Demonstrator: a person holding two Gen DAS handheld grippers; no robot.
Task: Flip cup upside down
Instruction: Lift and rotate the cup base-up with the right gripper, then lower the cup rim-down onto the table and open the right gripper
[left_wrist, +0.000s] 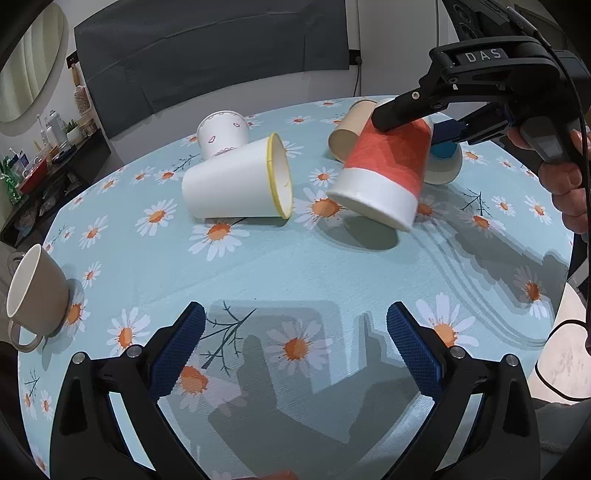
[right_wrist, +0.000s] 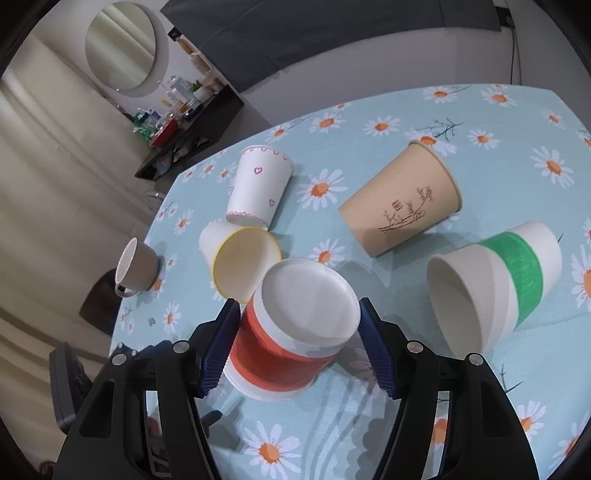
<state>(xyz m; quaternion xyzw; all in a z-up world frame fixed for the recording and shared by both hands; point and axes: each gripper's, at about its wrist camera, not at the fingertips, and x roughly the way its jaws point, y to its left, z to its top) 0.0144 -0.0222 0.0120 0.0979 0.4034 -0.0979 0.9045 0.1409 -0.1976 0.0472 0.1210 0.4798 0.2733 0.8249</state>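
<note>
A red-and-white paper cup is held base-up and tilted, its rim just above the daisy tablecloth; it also shows in the left wrist view. My right gripper is shut on this cup, one pad on each side of its base; it shows in the left wrist view too. My left gripper is open and empty, low over the near part of the table.
Other cups lie on their sides: a yellow-rimmed white cup, a heart-patterned cup, a tan cup, a green-banded cup. A grey mug stands at the left table edge.
</note>
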